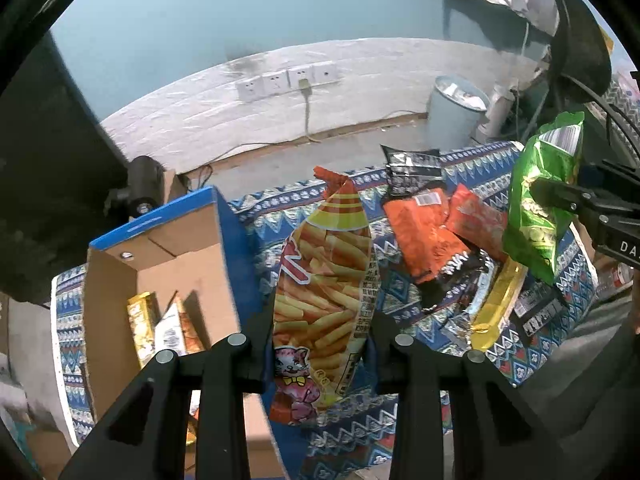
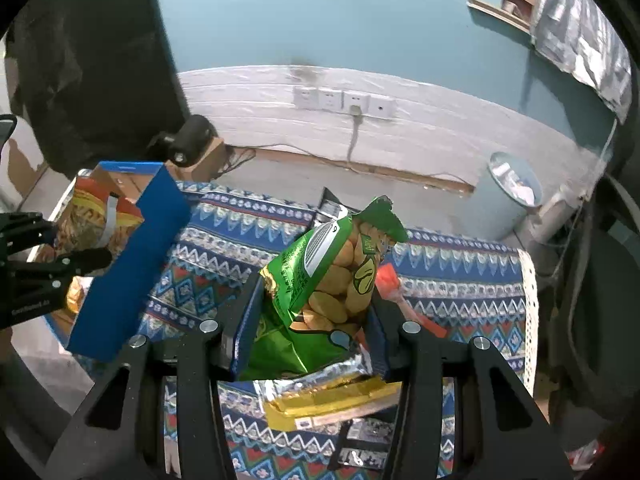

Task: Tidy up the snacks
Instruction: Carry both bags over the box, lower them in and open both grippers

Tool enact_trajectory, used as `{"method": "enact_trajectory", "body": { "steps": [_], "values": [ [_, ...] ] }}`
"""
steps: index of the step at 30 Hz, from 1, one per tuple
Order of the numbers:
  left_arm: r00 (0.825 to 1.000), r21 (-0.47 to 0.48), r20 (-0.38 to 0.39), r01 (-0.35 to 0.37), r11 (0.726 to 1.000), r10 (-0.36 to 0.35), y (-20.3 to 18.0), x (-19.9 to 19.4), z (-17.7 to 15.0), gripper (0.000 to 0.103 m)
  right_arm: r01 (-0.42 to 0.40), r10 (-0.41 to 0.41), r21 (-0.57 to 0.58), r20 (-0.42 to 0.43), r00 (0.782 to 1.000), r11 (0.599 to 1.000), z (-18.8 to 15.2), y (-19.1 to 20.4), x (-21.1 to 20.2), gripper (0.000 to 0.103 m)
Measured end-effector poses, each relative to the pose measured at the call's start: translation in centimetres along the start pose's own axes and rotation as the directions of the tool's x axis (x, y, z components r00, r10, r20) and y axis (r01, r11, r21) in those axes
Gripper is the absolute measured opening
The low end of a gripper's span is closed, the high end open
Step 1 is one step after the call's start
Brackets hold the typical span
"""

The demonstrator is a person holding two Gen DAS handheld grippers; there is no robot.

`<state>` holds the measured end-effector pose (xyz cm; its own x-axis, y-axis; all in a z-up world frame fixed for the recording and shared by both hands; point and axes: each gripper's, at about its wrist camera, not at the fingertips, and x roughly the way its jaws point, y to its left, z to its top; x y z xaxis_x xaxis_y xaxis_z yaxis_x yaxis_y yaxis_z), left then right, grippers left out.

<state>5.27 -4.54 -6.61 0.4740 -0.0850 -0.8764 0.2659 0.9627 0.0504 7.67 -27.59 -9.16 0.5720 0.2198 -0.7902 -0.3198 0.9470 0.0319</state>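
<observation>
Clamped between the pads of the left gripper (image 1: 322,354) is a tall clear bag of orange snack sticks (image 1: 326,280) with a pink cat printed near its bottom; the jaws stand nearly closed on its lower part and the bag rises toward twelve o'clock, clear of the table. At about nine o'clock from that grip sits an open cardboard box (image 1: 192,264) with a blue outside, and a few packets (image 1: 160,326) stand on end inside it. Out toward two o'clock a heap of snacks lies on the patterned tablecloth (image 1: 412,412): two orange packets (image 1: 424,236), a black packet (image 1: 414,170) behind them and a yellow wrapper (image 1: 498,306) nearer the edge. Farther out, at three o'clock, the right gripper (image 1: 556,194) pinches a green bag. In its own view the right gripper (image 2: 306,340) has its jaws partly closed on that green bag of peanuts (image 2: 332,280), gripping the lower half while the top tilts toward one o'clock. Just below it, at six o'clock, a gold and silver wrapper (image 2: 328,394) rests on the cloth, and an orange packet (image 2: 404,300) shows at three o'clock beside the bag. At ten o'clock stands the blue wall of the box, with the left gripper (image 2: 86,260) and its bag at nine o'clock. Beyond the table, at one o'clock, a pale bin (image 2: 508,196) stands against the wall.
</observation>
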Motion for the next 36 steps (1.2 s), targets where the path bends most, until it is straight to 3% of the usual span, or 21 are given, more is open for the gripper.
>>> {"method": "enact_trajectory", "body": {
  "steps": [12,36],
  "values": [
    [0.998,-0.034,0.023,-0.050,0.998,0.051,3.2,-1.2,-1.7,0.034,-0.064,0.066,-0.106,0.014,0.998,0.992,2.9,5.0,0.7,0.046],
    [0.992,-0.241,-0.013,-0.124,0.963,0.125,13.5,-1.9,-6.8,0.034,-0.206,0.206,-0.251,-0.026,0.978,0.946,6.4,17.4,3.8,0.046]
  ]
}}
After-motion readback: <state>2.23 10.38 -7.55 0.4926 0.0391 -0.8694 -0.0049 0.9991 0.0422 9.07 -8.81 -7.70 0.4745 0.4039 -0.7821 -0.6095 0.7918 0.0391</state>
